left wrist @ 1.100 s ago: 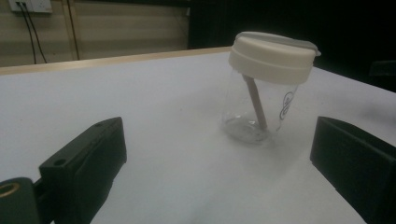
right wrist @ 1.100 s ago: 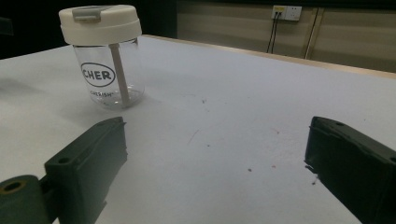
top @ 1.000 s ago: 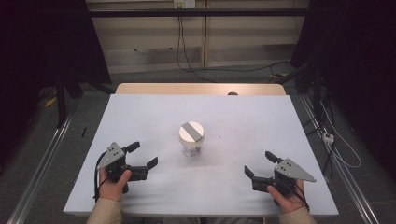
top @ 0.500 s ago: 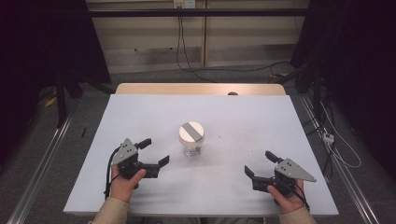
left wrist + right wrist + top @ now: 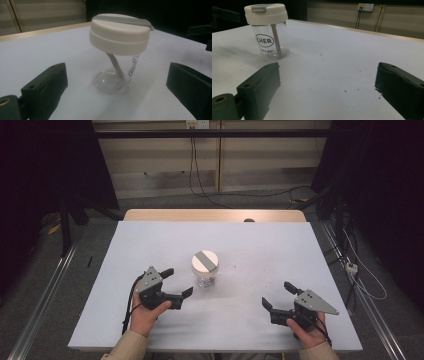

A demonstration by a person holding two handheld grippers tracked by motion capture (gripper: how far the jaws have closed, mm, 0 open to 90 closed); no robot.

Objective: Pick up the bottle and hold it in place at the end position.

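A clear glass cup [image 5: 204, 275] with a cream lid [image 5: 204, 262] and a grey flip strip stands upright near the middle of the white table [image 5: 260, 250]. A beige straw runs down inside it [image 5: 115, 65]. My left gripper [image 5: 177, 282] is open just left of the cup, its jaws on either side of the cup's line in the left gripper view [image 5: 113, 75]. My right gripper [image 5: 280, 296] is open near the front right of the table, well apart from the cup [image 5: 270, 37], with nothing between its jaws.
The table's wooden far edge [image 5: 215, 215] borders a dark floor with cables [image 5: 200, 180]. A power strip [image 5: 352, 267] lies on the floor to the right. Metal rails [image 5: 45, 295] run along both sides of the table.
My left gripper has moved right and forward across the table, up close to the cup. The right gripper and the cup have stayed where they were.
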